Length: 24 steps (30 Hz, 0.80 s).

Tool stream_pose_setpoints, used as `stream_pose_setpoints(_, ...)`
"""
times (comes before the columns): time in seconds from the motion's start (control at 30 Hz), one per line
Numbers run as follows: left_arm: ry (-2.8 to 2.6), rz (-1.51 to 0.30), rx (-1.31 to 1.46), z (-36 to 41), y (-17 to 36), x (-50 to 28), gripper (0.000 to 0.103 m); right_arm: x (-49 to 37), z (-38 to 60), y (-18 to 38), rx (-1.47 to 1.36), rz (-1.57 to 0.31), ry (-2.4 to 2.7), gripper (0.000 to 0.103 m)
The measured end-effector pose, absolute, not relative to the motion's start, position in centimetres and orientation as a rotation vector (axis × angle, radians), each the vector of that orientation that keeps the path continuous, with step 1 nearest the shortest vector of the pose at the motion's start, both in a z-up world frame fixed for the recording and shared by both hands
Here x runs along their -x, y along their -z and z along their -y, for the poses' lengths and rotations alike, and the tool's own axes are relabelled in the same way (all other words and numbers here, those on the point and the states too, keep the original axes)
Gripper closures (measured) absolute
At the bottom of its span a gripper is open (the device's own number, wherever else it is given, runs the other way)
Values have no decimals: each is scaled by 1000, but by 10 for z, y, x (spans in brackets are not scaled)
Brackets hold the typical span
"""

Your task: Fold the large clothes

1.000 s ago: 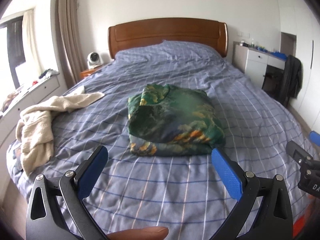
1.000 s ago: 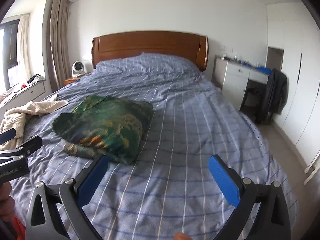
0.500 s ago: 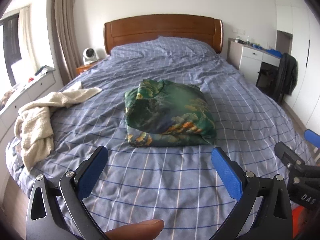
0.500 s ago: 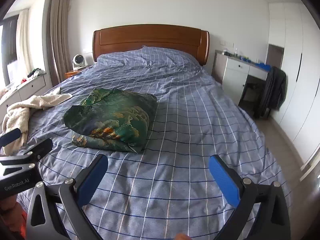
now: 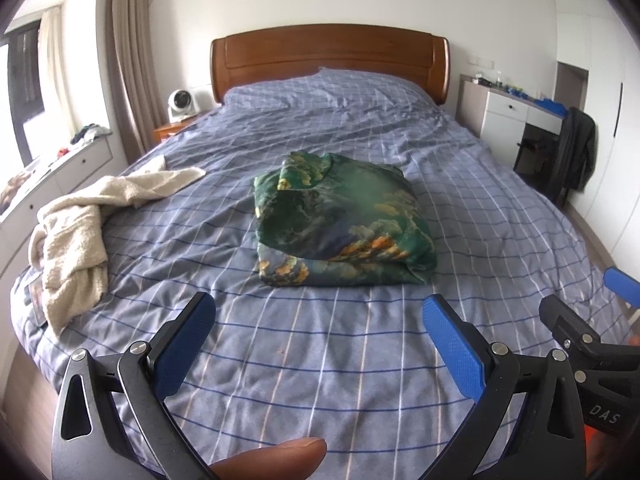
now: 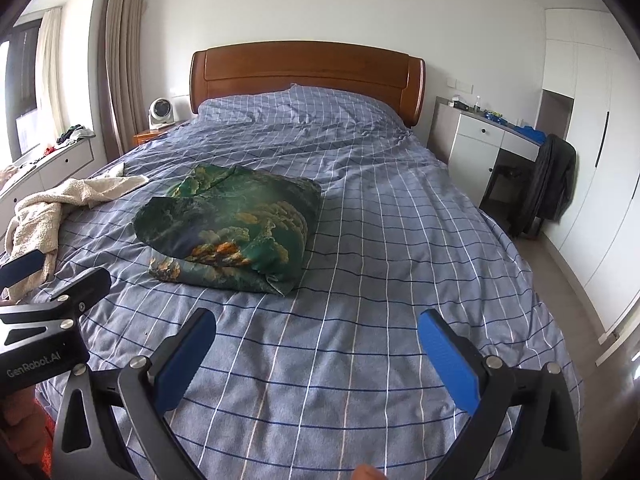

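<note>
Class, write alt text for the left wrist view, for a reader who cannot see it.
A folded green patterned garment lies mid-bed on a blue checked duvet, beyond the open left tongs. A cream towel sprawls at the bed's left edge; the right tongs show at right.

The folded garment (image 5: pixel 340 220) lies mid-bed (image 5: pixel 320 360). A towel (image 5: pixel 80 216) sprawls to its left at the edge. The headboard (image 5: pixel 328 56) stands behind.
</note>
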<state>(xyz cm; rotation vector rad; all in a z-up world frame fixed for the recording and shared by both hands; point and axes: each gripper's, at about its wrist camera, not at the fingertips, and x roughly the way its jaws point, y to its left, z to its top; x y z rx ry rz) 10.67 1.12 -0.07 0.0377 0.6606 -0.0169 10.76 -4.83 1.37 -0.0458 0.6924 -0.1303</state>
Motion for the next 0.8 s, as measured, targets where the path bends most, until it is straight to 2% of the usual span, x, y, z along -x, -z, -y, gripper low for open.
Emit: stream_pose_setpoints(0.8,-15,-648,-46,-14,-3,-106,0,-111,44,-15,53,-699,117,0)
